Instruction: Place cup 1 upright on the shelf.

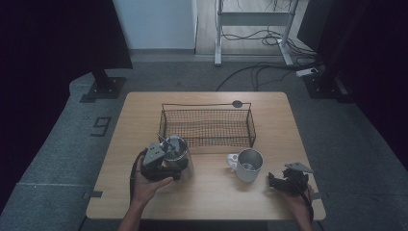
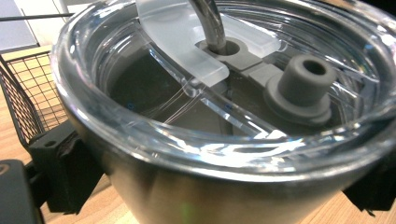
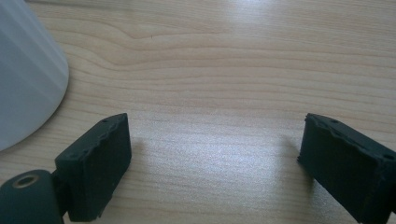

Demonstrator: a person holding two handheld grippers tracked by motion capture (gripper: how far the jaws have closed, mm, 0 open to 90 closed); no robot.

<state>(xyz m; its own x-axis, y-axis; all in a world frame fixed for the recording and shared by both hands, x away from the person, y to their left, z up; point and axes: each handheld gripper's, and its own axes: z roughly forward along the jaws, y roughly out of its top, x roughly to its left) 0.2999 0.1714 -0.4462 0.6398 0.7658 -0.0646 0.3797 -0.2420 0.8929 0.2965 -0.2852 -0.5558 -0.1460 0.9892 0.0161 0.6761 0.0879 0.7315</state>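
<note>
Your left gripper (image 1: pixel 166 161) has its jaws clamped on the steel tumbler (image 1: pixel 179 156), one jaw on each side of the body just under the clear lid (image 2: pixel 224 84). The tumbler stands upright between those jaws, long axis vertical, lid up; its metal straw (image 2: pixel 210 23) rises through the lid and leans away from the jaws toward the wire basket (image 1: pixel 207 126) just beyond. Your right gripper (image 1: pixel 279 182) rests low on the surface (image 3: pixel 224 70), jaws spread wide with nothing between them. The white mug (image 1: pixel 248 164) stands just left of those jaws, mouth up.
</note>
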